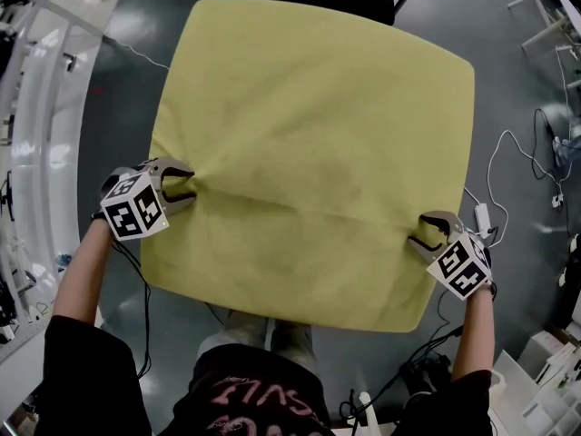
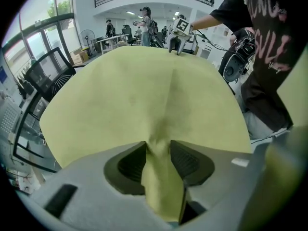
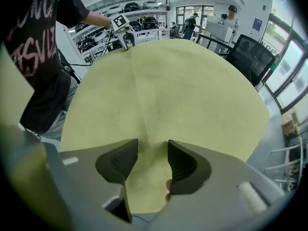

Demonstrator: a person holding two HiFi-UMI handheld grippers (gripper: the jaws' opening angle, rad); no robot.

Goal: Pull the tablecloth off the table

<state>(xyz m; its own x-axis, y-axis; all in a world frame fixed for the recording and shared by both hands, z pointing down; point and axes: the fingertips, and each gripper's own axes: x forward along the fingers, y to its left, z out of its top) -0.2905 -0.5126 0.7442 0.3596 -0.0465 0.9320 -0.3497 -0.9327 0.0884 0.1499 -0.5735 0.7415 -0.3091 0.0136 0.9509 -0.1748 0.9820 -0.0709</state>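
Two grips needed, one done: left gripper (image 1: 184, 185) is clamped on a raised fold of the tablecloth (image 1: 309, 125) spread ahead of it, right gripper (image 1: 422, 232) has its jaws apart over flat cloth, so bunch, clamp, then pull both back evenly.

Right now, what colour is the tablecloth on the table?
The tablecloth is plain yellow-green with no pattern. The head view shows it best.

The yellow-green tablecloth (image 1: 309, 153) lies spread over the whole square table, mostly flat with faint creases, pinched into a raised fold at its left edge.
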